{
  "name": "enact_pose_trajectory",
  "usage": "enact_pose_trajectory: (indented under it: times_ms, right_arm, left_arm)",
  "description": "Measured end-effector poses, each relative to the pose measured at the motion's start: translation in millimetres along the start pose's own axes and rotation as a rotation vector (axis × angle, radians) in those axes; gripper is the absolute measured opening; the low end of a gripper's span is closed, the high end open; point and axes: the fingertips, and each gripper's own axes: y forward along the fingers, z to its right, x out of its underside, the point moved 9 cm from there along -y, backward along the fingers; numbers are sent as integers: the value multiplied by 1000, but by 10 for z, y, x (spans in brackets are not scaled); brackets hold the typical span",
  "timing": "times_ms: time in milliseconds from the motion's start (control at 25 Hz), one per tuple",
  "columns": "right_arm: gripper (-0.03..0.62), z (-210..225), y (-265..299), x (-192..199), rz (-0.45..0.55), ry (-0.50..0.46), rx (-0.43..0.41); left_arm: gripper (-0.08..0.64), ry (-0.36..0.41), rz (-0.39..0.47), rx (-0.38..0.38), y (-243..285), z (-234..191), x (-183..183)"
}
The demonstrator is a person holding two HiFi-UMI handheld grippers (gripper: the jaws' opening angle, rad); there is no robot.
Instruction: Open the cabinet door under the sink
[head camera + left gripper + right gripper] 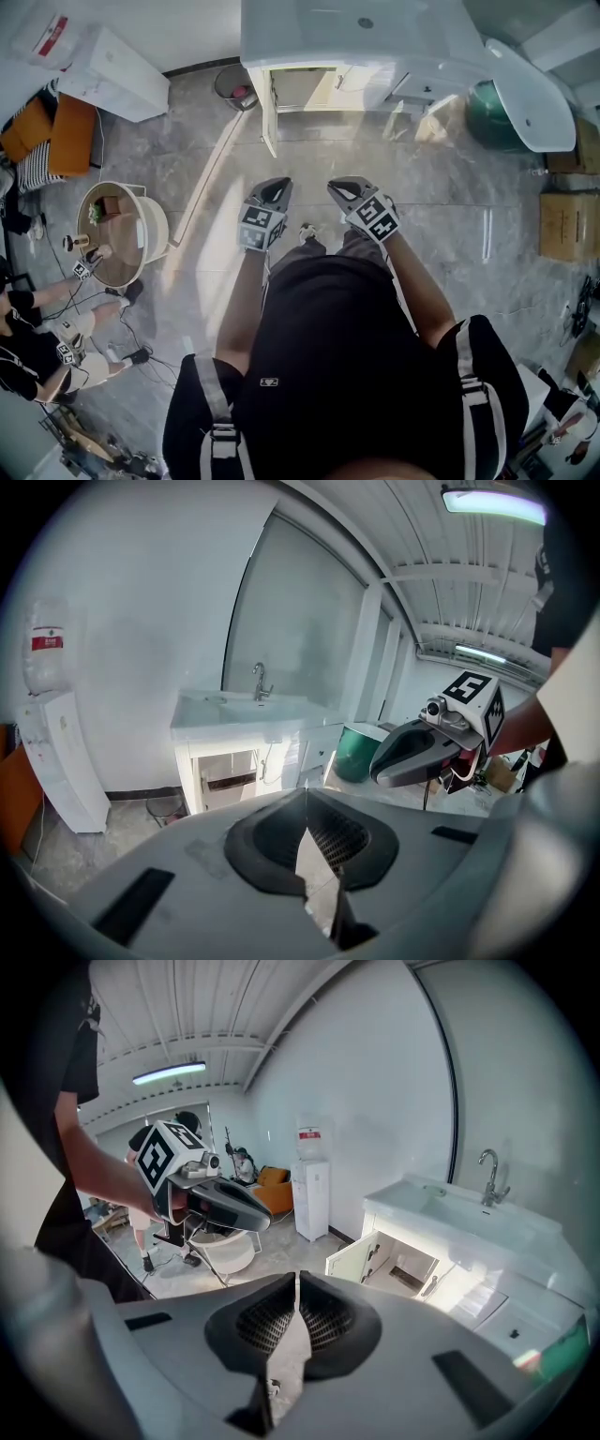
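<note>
We see cabinet door [267, 112] already open, well ahead of left hand-held gripper [274, 186] and right hand-held gripper [343, 187], both pressed together, empty. Looks done; next: stay clear.

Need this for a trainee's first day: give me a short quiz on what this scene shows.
1. True or false: the door under the sink is shut.
2. What does the left gripper hold? A) nothing B) the door's handle C) a cloth
3. In one word, how do the jaws of the right gripper stand?
Key: 1 false, it stands swung open; 2 A; 3 together.
</note>
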Motion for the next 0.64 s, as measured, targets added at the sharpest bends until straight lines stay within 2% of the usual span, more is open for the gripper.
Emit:
enact_pose_trajectory:
  times_ms: [640]
  right_arm:
    - [70,-21,-82,52,-14,1,13]
  left_arm:
    - [15,-2,10,31,12,60,162]
